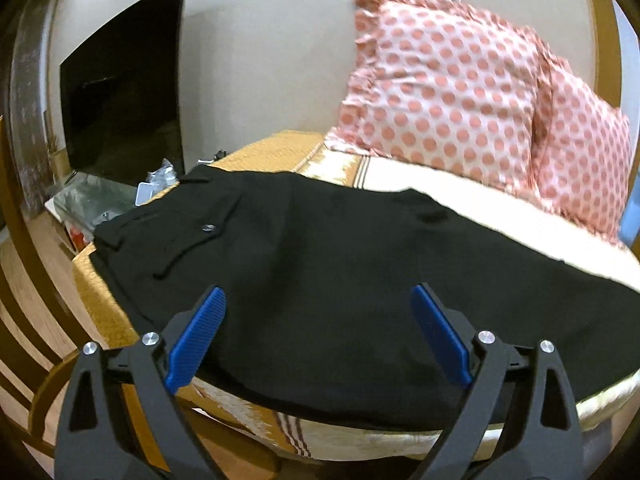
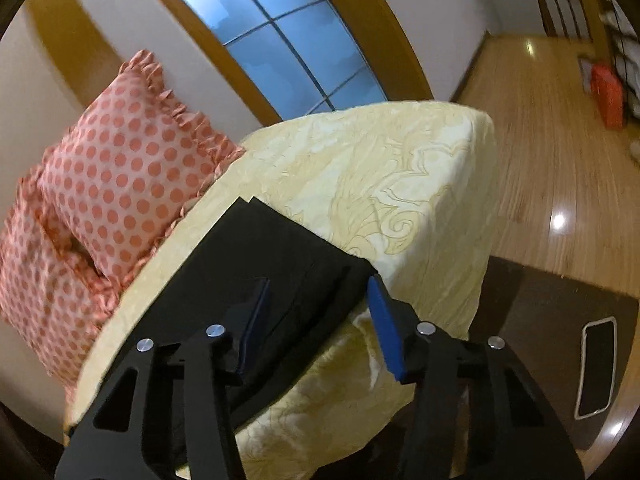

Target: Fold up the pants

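Black pants (image 1: 320, 280) lie flat across the bed, waistband and back pocket at the left in the left wrist view. My left gripper (image 1: 318, 300) is open above the near edge of the pants, holding nothing. In the right wrist view the leg end of the pants (image 2: 280, 264) lies on the yellow bedspread (image 2: 400, 184), hems toward the far side. My right gripper (image 2: 320, 292) is open over the leg end, one blue pad on each side, holding nothing.
Two pink polka-dot pillows (image 1: 460, 92) lean against the wall behind the pants, also in the right wrist view (image 2: 120, 184). A dark TV screen (image 1: 124, 100) and clutter stand left of the bed. A dark side table with a phone (image 2: 596, 368) stands right, on wooden floor.
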`<state>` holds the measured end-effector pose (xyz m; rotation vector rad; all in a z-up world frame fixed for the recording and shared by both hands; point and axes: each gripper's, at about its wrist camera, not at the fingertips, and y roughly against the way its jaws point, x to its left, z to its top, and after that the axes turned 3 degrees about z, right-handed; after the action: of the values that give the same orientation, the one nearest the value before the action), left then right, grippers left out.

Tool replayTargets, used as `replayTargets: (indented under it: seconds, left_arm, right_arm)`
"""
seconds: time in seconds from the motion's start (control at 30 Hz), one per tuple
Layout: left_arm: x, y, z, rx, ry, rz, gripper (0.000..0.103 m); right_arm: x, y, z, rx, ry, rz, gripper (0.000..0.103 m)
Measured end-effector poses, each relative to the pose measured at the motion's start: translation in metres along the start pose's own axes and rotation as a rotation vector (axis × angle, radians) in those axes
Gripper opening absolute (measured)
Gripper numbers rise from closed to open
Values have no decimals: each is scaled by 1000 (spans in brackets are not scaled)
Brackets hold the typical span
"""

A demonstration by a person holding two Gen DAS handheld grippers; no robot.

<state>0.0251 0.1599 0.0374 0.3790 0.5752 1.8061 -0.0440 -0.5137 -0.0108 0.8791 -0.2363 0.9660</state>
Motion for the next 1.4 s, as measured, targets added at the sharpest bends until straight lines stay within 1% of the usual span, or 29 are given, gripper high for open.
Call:
replayTargets:
  seconds: [0.07,0.1,0.13,0.2,0.33,0.37,0.43,0.53,0.6,0.7,0.77,0.8,0.83,0.9,0.93,1.0,1.03,1.1,1.13,1.17,1.2,1.23,1.3,1.33,1.4]
  left_arm:
    - [-4,-3,-2,3,-15,-1,94]
    - [-5,-4,-3,4,-20,-3,95]
    - [-6,-6,-4,6,-23,-6,95]
    - [-6,-7,-5,12,-25,-15,95]
    - [-9,-13,-9,34,-27,-29,96]
    - [-9,-14,-10,39,-26,-32,96]
    - [-8,-19,-14,53,-19,-38,98]
    - [-9,-23,-19,65,-19,-46,100]
    - [-11,-24,-21,57,-30,-40,101]
    - [-14,-25,-24,47,-46,-27,101]
    - [-15,-25,-25,41,-49,-24,101]
    - [-15,-25,-25,41,-48,-25,101]
    - [-15,-25,-26,38,-47,-25,101]
    - [-15,-25,-26,34,-45,-28,101]
    - [-14,-25,-27,32,-41,-29,101]
    - [-15,-25,-26,29,-36,-28,101]
    - [-15,-25,-26,28,-33,-27,101]
    - [-15,-24,-27,25,-29,-26,101]
    - [-15,-24,-27,23,-29,-26,101]
    - [-15,-24,-27,23,-28,-27,101]
    - [-15,-24,-27,23,-27,-29,101]
    - [-14,-23,-27,22,-25,-34,101]
    - [-12,-22,-27,22,-24,-48,101]
    - [-11,-21,-28,21,-23,-53,101]
    - [-11,-20,-28,19,-26,-60,101]
  right_arm:
    - [7,0,-6,1,47,12,41]
    - [10,-1,-10,14,66,34,35]
    - [13,-3,-13,24,80,45,32]
    - [16,-2,-17,0,109,25,30]
    - [9,-7,-14,-28,61,27,18]
    - [9,-7,-14,-29,57,31,17]
    - [8,-9,-13,-18,53,46,9]
    - [8,-6,-12,-18,28,90,7]
    - [14,-2,-9,-21,26,136,7]
    - [48,12,-3,-36,84,237,6]
    - [90,22,-4,-31,150,348,6]
    - [104,25,-5,-25,170,384,6]
    - [131,29,-10,-9,210,457,6]
    - [173,36,-23,28,277,568,6]
    - [207,40,-38,67,333,653,6]
    - [245,45,-62,132,399,764,6]
    - [274,48,-88,197,452,846,6]
    - [304,47,-125,293,525,919,6]
    - [321,44,-159,379,586,946,6]
    - [333,37,-189,459,645,941,6]
    - [338,31,-210,517,684,928,6]
    - [342,20,-243,613,730,896,6]
    - [339,6,-271,710,735,860,6]
    - [338,2,-278,734,721,856,6]
    - [343,10,-273,694,743,861,6]
